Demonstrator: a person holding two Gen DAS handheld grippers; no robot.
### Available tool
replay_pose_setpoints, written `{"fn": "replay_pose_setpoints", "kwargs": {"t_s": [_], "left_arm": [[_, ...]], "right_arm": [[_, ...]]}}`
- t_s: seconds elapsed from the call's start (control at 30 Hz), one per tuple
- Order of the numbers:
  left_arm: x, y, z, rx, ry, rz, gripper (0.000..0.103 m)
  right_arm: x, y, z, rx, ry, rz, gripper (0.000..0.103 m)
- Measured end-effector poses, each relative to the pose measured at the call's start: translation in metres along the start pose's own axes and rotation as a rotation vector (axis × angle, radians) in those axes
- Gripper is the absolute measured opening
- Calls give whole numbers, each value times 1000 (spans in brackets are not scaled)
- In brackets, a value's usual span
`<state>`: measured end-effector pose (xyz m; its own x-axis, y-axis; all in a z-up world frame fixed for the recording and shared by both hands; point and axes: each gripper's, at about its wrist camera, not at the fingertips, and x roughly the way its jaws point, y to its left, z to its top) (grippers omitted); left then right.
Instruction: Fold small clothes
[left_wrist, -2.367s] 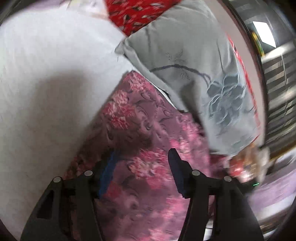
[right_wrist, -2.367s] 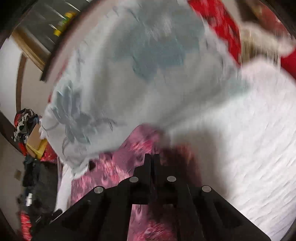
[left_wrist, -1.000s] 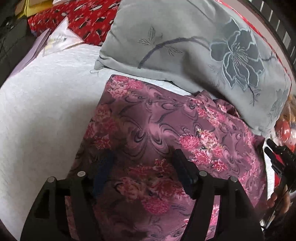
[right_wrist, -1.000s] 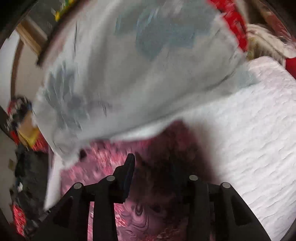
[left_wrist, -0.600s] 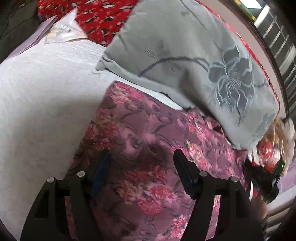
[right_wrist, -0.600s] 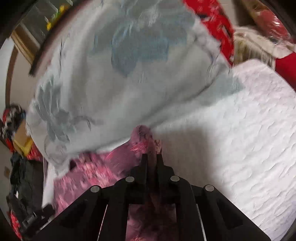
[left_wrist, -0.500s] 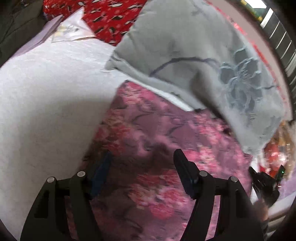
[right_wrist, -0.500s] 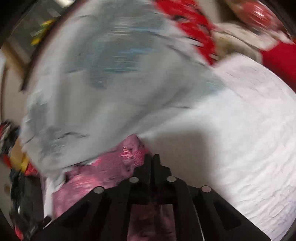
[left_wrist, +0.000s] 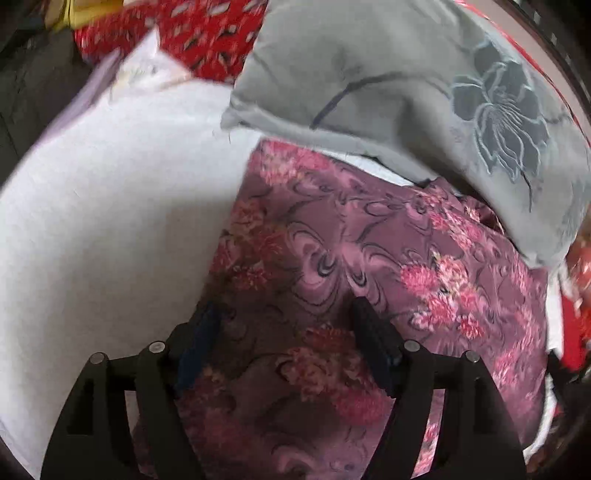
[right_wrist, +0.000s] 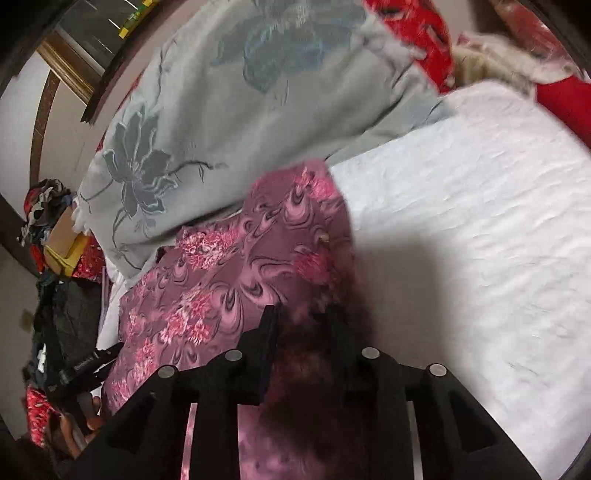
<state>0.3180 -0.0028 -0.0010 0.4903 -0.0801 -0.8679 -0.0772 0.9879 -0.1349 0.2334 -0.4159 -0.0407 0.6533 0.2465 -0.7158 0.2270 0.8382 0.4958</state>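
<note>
A purple cloth with pink flowers (left_wrist: 351, 251) lies spread on the white bedspread (left_wrist: 92, 206), its far edge tucked under a grey pillow. My left gripper (left_wrist: 284, 321) hovers over the cloth's near left part, jaws wide and still opening, nothing pinched. In the right wrist view the same cloth (right_wrist: 229, 266) lies flat with its right edge on the bedspread (right_wrist: 480, 229). My right gripper (right_wrist: 301, 321) is over that edge, its jaws opening, with shadowed cloth under the gap and the pads not pressing it. The left gripper (right_wrist: 88, 365) shows at lower left, held by a hand (right_wrist: 74, 432).
A grey pillow with an embroidered flower (left_wrist: 388, 81) (right_wrist: 221, 110) leans over the cloth's far side. Red patterned bedding (left_wrist: 207, 33) lies behind it. A pile of clothes and a cardboard box (right_wrist: 59, 229) sit beyond the bed's left side.
The right gripper, shut on the cloth's right edge half a second ago, now has its jaws apart and the edge lies flat. The left gripper has stayed over the cloth.
</note>
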Motion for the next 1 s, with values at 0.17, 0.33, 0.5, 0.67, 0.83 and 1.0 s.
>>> {"fn": "replay_pose_setpoints", "kwargs": {"t_s": [0.17,0.33,0.5,0.67,0.83,1.0], "left_arm": [[-13,15,-1,13,17,-21,73],[-20,54,-6,-65,79,-44,73],[-43,94,-17,-97,87,-55,74],[-43,81,-35,1,123,-83,74],[-40,65,-39,69,110,27,74],[-48,62,-26,-32,63,-149,74]], "right_arm": [[-44,-29,-18,105,-63,-77,52],[-40,-18,-56,39,20,-28,9],[-45,-35,-63,97,-10,-94,4],[-50,-22,-64,114,-20,-99,5],[-49,-2,-57,81,12,-223,16],[-53,40,-48,-16,-72,-137,32]]}}
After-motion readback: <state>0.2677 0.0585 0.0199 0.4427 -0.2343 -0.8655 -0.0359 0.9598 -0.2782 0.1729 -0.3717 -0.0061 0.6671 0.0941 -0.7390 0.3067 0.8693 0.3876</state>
